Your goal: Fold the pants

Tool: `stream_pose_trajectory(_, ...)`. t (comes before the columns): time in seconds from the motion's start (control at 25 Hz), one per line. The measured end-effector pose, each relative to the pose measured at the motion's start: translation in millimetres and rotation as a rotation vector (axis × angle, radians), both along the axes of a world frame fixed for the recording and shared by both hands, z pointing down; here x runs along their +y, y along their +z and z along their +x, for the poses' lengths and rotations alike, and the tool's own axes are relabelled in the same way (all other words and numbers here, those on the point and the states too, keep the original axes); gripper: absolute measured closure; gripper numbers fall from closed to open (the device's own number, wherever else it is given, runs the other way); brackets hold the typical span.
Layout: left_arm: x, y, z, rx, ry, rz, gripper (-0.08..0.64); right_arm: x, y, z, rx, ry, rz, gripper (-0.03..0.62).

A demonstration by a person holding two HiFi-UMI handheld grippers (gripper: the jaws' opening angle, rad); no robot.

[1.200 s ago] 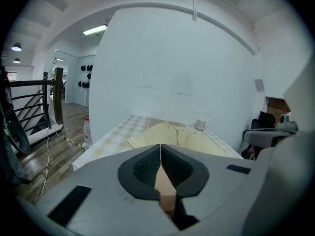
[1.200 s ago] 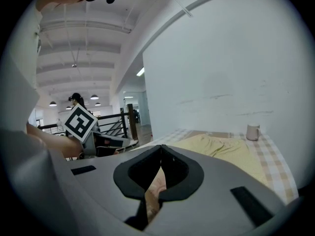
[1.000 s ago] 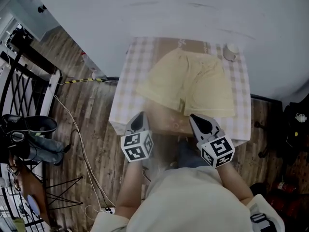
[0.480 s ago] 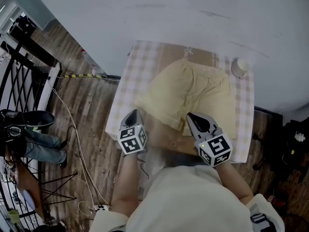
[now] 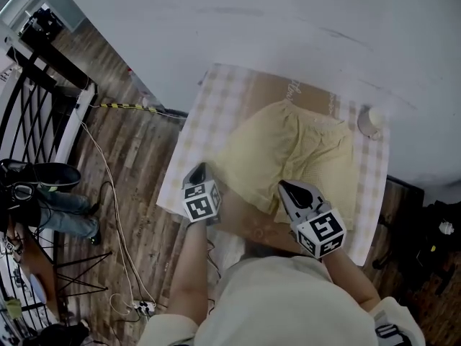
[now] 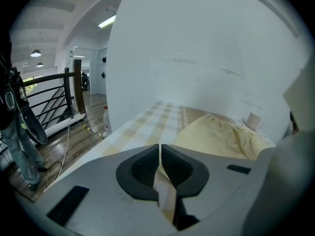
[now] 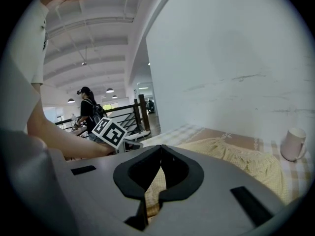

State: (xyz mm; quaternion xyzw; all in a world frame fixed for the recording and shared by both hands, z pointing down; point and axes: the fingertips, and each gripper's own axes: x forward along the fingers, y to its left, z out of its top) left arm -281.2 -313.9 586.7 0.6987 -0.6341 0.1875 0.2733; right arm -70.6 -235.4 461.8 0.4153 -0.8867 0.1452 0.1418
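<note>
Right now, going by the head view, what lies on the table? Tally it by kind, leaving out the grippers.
pale yellow shorts: 1
pale cup: 1
checked tablecloth: 1
Total: 3

A: Pants?
B: Pale yellow, flat on checked counter. Just ahead of right gripper, ahead-right of left gripper.
A: Else?
B: Cup, far beyond right gripper, to its right.
</note>
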Motion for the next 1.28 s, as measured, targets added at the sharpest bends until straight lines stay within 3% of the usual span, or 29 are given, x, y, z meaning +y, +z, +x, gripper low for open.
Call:
stream_pose_trajectory(0.24,-9,23,0,-0.025,0.014,-0.064,0.551,-10,9,2,-0.007,-0.037,-0.023,0.592)
stream_pose_trajectory(0.36,-10,29,-3,-0.030,-0.002,-0.082,0.460,-14,11,4,-0.018,-0.044,-0.031,0.592)
stream_pose_trajectory(0.56,-12,36,-9,-0.027,-0.046,-0.105,0.481,-14,18,4,-0.013,-0.064,-0.045,0.592)
stream_pose_trajectory(0.8,-16,45,-8,-0.081,-0.008,-0.165,0.485,-9,19,-8,-0.009,-0.064,-0.057,0.592)
stream_pose_trajectory(1.12,-14,48,-7,-0.005,-0.006,-0.211,0.483,-5,16,-10,-0.003,0.011,-0.078,0.592)
stream_pose_trajectory(1.28,-14,50,-7,-0.041,0.007,-0.213,0.484,-1,13,-20,-0.003,0.033,-0.077,0.592)
